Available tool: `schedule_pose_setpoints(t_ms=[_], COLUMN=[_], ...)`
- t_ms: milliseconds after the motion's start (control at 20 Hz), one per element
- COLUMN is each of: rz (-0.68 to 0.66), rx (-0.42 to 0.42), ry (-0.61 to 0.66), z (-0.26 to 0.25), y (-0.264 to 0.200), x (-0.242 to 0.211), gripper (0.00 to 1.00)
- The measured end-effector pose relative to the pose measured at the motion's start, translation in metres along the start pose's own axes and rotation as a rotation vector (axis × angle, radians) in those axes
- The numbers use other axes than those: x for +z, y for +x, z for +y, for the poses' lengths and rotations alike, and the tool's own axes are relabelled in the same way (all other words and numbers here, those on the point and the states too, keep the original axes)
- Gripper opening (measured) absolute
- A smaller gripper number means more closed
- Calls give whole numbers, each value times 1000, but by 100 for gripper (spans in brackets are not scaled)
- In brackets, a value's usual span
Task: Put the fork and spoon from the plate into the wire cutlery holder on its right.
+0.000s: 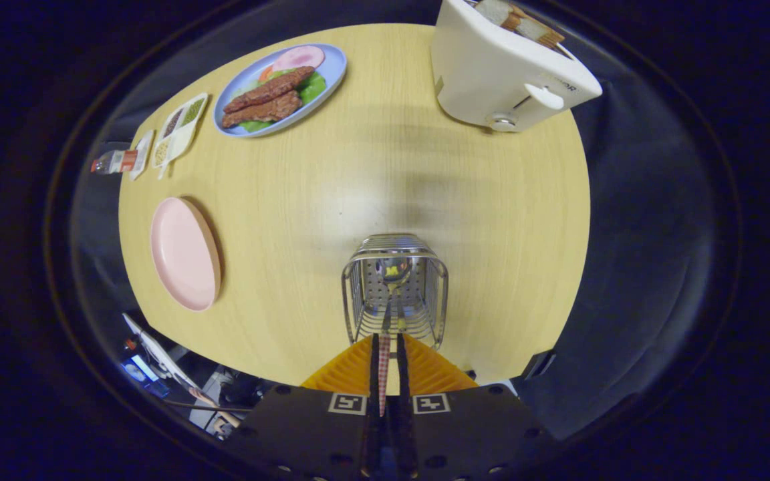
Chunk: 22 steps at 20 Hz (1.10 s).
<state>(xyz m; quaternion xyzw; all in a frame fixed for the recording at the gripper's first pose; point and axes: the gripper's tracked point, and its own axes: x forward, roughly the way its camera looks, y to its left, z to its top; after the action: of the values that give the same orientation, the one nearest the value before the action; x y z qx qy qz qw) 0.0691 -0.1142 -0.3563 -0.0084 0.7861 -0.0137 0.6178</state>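
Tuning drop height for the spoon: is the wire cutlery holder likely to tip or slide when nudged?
Probably tippy: the wire cutlery holder looks tall for its footprint, open wire, so likely light. It stands on smooth wood table, so it may slide too. The gripper is shut on the spoon, bowl down inside; a side bump could rock it.

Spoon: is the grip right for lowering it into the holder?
Yes. The gripper is shut on the spoon's thin handle, coming from above. The spoon hangs bowl down inside the holder, so a grip high on the handle keeps the fingers above the wire rim.
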Motion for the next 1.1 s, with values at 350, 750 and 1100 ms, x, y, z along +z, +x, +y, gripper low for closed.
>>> schedule_pose_setpoints(t_ms=[350,750,1100], rz=[-234,-507,-893], rx=[0,10,-17], ry=[-62,-80,-43], z=[29,80,114], y=[-42,-101,-184], x=[-14,-65,-90], gripper=[24,57,91])
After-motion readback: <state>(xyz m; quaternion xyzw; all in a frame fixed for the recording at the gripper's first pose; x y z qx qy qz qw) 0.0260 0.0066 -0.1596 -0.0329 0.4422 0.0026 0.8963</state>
